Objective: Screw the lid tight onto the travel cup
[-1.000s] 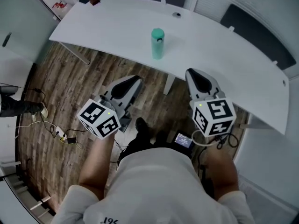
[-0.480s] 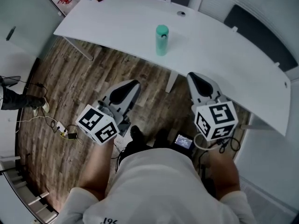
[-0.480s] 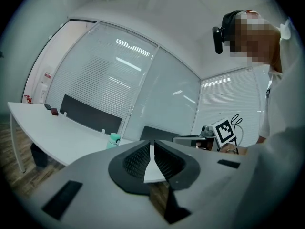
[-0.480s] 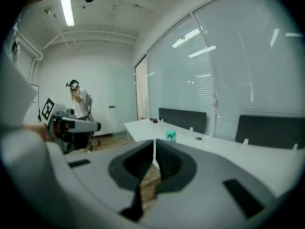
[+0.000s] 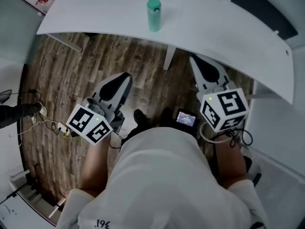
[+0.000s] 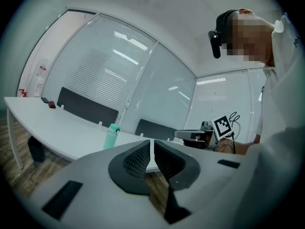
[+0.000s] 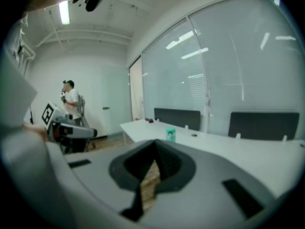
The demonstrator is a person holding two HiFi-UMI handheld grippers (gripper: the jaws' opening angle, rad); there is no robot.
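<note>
I hold the left claw [image 5: 124, 77] and right claw [image 5: 195, 61] clenched and empty above the wood floor [image 5: 71, 75], well apart from the green travel cup [image 5: 153, 15] standing upright on the desk [image 5: 214, 30]

Travel cup [image 5: 153, 15] on table [image 5: 228, 37] (near edge)

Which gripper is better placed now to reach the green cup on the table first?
Probably the right gripper: the travel cup stands almost straight ahead of its shut jaws. The left gripper sees it off to the left.
</note>
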